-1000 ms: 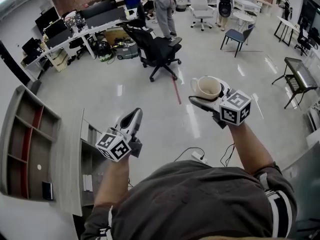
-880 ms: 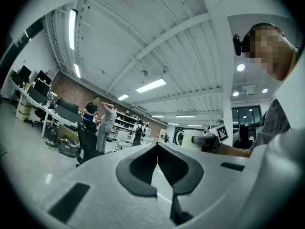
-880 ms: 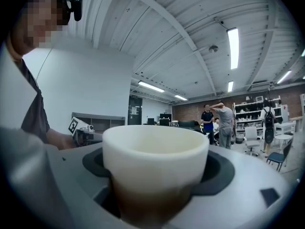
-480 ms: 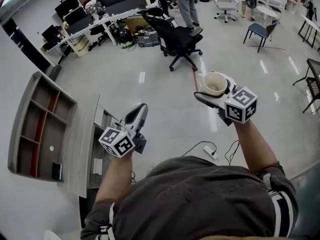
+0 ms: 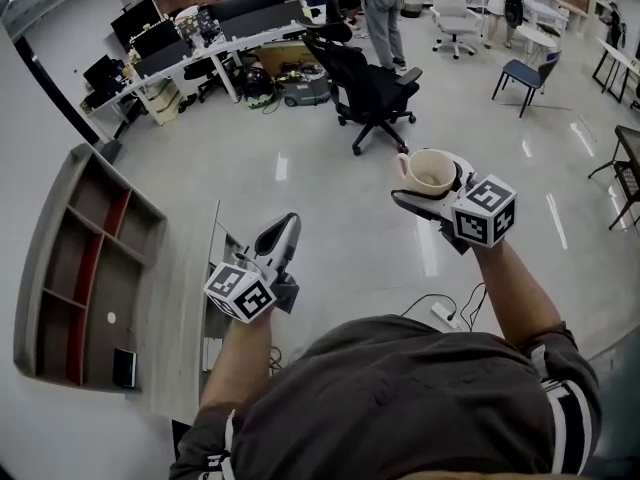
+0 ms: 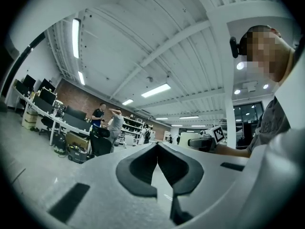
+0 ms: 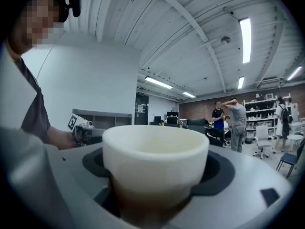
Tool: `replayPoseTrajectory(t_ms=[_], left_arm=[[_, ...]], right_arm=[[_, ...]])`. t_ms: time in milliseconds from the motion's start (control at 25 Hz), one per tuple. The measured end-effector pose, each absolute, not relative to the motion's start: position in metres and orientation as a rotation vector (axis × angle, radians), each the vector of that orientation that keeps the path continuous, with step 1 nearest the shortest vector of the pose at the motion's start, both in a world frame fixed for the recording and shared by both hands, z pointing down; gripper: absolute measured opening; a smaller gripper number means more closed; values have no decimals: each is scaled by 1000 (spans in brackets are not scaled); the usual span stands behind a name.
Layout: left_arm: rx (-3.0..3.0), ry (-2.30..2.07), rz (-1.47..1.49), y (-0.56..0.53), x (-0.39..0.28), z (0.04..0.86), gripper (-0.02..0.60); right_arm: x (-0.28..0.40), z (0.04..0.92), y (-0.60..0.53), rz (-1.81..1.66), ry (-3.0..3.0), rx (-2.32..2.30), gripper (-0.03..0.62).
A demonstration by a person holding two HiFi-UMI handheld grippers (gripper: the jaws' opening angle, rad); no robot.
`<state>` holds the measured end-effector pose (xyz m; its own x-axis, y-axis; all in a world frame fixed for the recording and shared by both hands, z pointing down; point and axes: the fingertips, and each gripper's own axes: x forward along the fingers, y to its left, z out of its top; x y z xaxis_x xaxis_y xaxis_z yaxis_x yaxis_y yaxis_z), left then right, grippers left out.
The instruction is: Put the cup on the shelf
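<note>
One cream cup (image 5: 428,169) sits upright in the middle right of the frame, up in the air over the floor, with the right gripper (image 5: 424,194) clamped on it. The other of the two grippers, the left gripper (image 5: 283,231), is lower and left of the middle, its jaws pressed together on nothing. One gray shelf (image 5: 92,258) stands at the left edge, well apart from the cup.
</note>
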<state>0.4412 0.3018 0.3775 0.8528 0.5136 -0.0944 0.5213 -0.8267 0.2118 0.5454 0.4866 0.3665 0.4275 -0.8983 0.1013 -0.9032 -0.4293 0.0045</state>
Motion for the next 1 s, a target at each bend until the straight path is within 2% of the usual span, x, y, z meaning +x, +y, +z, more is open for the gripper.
replayPoseTrajectory(t_ms=[320,520,760,1000], left_arm=[[2782,848,-48,67,410,383,-2],[2786,880,-12,-43,392,374,-2],[2761,899,-14,-102,382,372,-2],[2751,925,-9,-100,380,374,-2]], right_arm=[[510,349,261,79,-1623,2700,457],[491,332,155,92,-1589,2714,457],[473,326,101,120,-1547,2713,457],[466,325,101,123,-1529,2720,457]])
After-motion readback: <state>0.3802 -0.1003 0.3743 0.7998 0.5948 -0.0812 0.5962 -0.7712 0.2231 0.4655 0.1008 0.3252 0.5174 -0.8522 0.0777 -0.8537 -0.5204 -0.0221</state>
